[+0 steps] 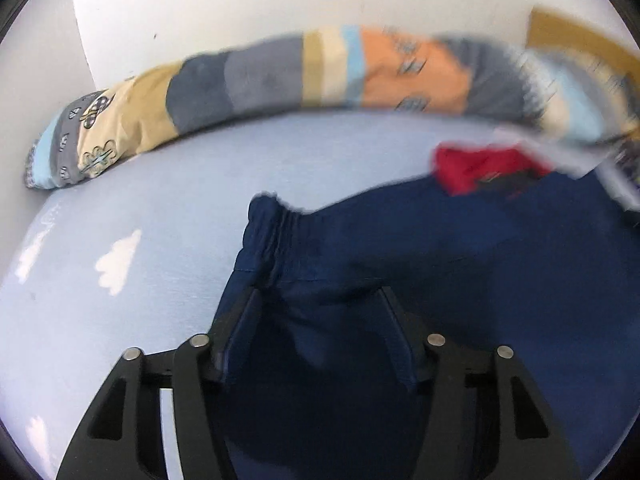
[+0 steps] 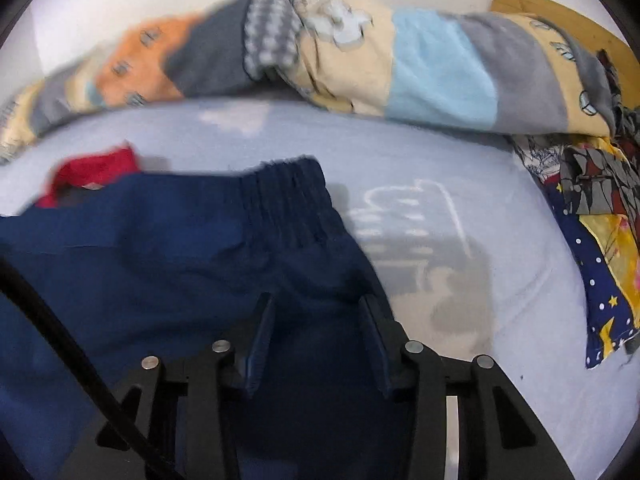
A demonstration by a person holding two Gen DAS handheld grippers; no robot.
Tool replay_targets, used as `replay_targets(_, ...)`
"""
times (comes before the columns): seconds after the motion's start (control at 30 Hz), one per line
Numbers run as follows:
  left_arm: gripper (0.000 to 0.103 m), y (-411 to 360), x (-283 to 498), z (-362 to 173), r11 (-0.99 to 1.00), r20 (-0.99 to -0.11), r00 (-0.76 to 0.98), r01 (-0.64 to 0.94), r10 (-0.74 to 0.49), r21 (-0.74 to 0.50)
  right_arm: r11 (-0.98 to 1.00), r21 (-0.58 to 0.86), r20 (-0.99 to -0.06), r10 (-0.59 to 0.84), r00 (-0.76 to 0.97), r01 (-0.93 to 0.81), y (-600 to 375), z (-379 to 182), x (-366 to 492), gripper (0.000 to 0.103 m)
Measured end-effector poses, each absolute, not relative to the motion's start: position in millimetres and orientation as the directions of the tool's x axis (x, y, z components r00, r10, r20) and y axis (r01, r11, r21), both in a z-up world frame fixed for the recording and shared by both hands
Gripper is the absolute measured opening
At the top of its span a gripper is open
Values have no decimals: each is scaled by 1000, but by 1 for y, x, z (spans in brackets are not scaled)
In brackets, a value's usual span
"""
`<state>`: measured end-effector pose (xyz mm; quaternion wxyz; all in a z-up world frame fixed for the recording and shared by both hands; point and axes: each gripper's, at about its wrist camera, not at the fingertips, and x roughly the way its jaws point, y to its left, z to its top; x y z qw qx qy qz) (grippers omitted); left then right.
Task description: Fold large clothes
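One dark blue garment (image 1: 400, 240) lies on a pale blue bed sheet (image 1: 140, 208), its ribbed waistband (image 2: 288, 196) toward the far edge of the bed; which garment it is I cannot tell for sure. Left gripper (image 1: 316, 312): jaws apart, blue cloth bunched between them, pads seem not to press; I read it as released. Right gripper (image 2: 316, 320): jaws narrower, cloth between them too, but whether they pinch it cannot be told. One red piece (image 1: 480, 168) peeks from under the garment's far side, mostly hidden and blurred. One long patchwork quilt roll (image 2: 400, 72) runs along the far edge against the white wall (image 1: 240, 0). One starry printed cloth (image 2: 600, 264) at the sheet's right edge, cut off. One black cable (image 2: 60, 320) crosses the right view's lower left corner. A wooden board (image 2: 560, 16) shows in part behind the quilt.
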<state>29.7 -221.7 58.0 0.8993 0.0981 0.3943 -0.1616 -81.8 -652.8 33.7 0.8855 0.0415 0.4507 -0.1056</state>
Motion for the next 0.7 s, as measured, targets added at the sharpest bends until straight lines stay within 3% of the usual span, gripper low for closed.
replay_targets(0.07,63,-219,5,72,906,-720,630,424,-292,4,991,-5,-767,-91,636,135,-631,52,-109,48)
replay_targets(0.17,78,-220,-28,74,873,-688,651,486,-321,52,997,80,-743,62,667,-4,-596,61,-137,57)
replay_targets(0.27,79,-219,-13,43,891,-779,598,437,-187,121,992,114,-794,124,595,-55,-585,36,-139,56)
replay_targets(0.33,73,-188,4,26,939,-830,536,340,-153,47,996,85,-834,65,548,10,-603,15,-140,55)
replay_targets(0.43,68,-151,1,40,971,-816,572,230,-77,69,979,-82,-826,-173,537,188,-647,17,-158,55)
replay_targets(0.47,66,-131,-12,50,978,-801,593,200,-77,53,969,-68,-820,-190,540,239,-667,23,-173,56)
replay_targets(0.57,64,-104,-61,78,960,-740,621,250,-257,-123,963,100,-785,-80,615,252,-696,43,-217,56)
replay_targets(0.67,64,-117,-102,87,915,-707,592,346,-386,-210,975,187,-722,55,689,117,-664,61,-246,58)
replay_targets(0.7,64,-132,-119,85,893,-704,568,386,-427,-230,974,224,-710,158,687,7,-633,64,-246,57)
